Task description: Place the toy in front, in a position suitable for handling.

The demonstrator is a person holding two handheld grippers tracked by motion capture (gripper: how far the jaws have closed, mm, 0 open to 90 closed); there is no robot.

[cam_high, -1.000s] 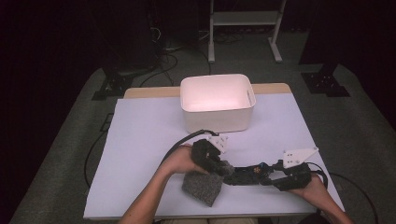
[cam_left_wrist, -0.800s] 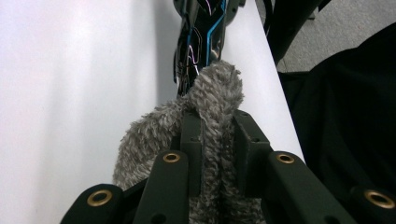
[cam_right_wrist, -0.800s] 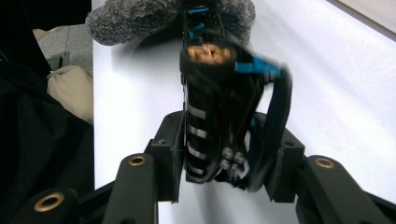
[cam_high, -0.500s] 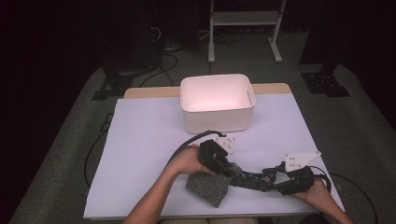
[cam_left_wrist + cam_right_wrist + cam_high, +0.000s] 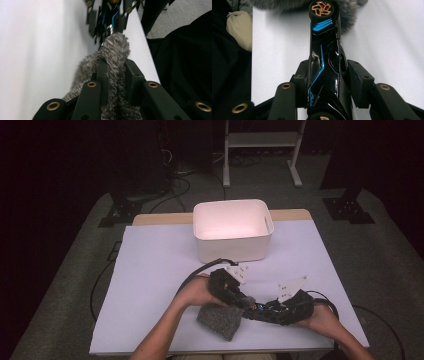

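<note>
**High view.**
- Left gripper (image 5: 234, 303): low over the near table edge, pinching a grey fleecy cloth (image 5: 220, 321). Rest of the cloth draped on the white table sheet (image 5: 150, 285).
- Right gripper (image 5: 273, 312): pointing across toward the left one, carrying a glossy black toy with blue stripes (image 5: 257, 310). Far end of the toy meeting the cloth.
- White bin (image 5: 232, 251): well apart, at the far middle of the table, nothing seen inside.

**Left gripper view.**
- Left gripper (image 5: 116, 67): tongs narrow, clamped on 1 doubled fold of the cloth (image 5: 116, 47), pile bulging above the pads.
- Toy (image 5: 107, 15): blurred, touching the top of the fold.

**Right gripper view.**
- Right gripper (image 5: 327, 72): tongs at middling width, just been closing, with the toy (image 5: 324, 50) between them. Left pad against its side, right pad at or just off the other.
- Round end of the toy, with gold-and-red emblem, pressed at the cloth (image 5: 287, 5) along the top edge.

**Step in hand (judged).**
- Bringing toy and cloth together, either to wipe the toy or to wrap it. Cannot tell which.

**Next move (judged).**
- Firm hold on the slippery toy.
- Cloth kept taut and clamped.
- Short, level push of the toy end along or into the fold, without dragging the cloth off the table edge.
</note>
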